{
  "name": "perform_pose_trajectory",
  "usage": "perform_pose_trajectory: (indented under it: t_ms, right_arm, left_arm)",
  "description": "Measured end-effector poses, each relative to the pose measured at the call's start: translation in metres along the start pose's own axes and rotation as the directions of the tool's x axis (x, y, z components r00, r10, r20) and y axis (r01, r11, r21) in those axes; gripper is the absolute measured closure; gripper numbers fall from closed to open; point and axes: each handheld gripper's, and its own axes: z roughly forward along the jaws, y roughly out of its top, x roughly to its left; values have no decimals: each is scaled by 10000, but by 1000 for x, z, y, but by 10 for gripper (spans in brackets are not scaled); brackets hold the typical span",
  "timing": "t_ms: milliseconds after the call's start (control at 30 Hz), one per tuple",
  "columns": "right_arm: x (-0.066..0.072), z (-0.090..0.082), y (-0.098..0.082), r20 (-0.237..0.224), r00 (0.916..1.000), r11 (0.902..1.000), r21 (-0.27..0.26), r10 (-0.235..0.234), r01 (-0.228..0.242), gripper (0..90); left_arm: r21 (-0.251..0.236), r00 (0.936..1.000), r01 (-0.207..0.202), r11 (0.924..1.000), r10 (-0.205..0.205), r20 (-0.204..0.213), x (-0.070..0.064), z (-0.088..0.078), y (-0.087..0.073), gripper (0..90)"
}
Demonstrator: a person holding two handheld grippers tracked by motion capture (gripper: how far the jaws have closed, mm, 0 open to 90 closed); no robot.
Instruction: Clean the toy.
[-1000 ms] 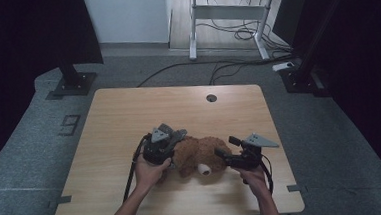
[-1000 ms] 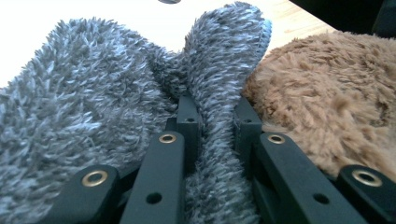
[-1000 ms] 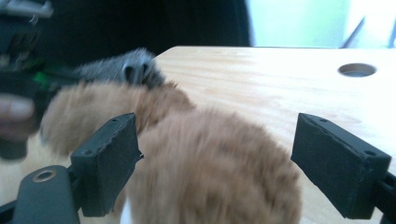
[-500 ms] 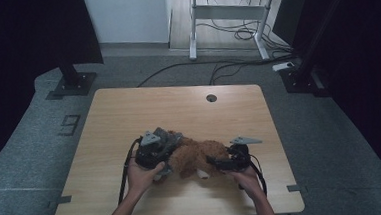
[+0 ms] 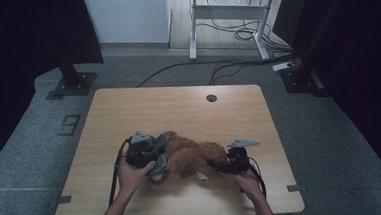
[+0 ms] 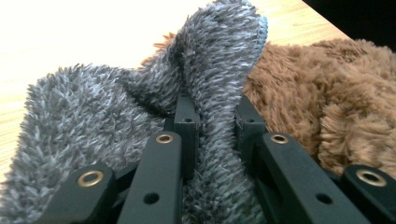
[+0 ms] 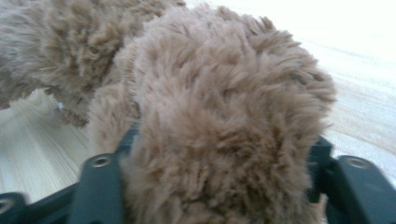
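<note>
Pinching hard with the left gripper [image 6: 215,112] on a fold of the grey fluffy cloth [image 6: 93,116], with the fluff squeezed thin between the jaws. Hugging a fat lump of the brown plush toy [image 7: 224,93] with the right gripper [image 7: 224,158], with its jaws just closing in, fur touching both of them and puffing out over the top.

From above, look for the toy lying flat on the table [image 5: 178,108], near the 6 o'clock edge, with the cloth at its 9 o'clock end and the right gripper at its 3 o'clock end.

Likely job: getting the cloth off the toy. To do it well, hold the toy down firm with the right gripper to stop any sliding. Pull the cloth slowly toward 9 o'clock, low and straight, not up. Grab cloth only, no brown fur with it. Stop and take a new bite at any slipping of the fluff. Watch for rolling or creeping toward the table edge
</note>
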Motion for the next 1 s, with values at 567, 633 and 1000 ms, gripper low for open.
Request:
perform_pose_trajectory:
  t_ms: [567, 633, 1000]
  right_arm:
    - [1, 19, 21, 1454, 9564, 9298, -2366, -2531, 2820, 533]
    - [-1, 17, 14, 1378, 9571, 9283, -2422, -2549, 2822, 532]
    - [-3, 5, -13, 999, 9561, 9302, -2233, -2753, 2912, 527]
  left_arm:
    - [-694, 9996, 290, 9972, -286, 80, 12, -5, 12, 760]
    - [-733, 9998, 143, 9972, -132, 150, 7, -8, 14, 759]
    - [-769, 9879, -1402, 9871, 1446, 556, -59, 5, 71, 756]
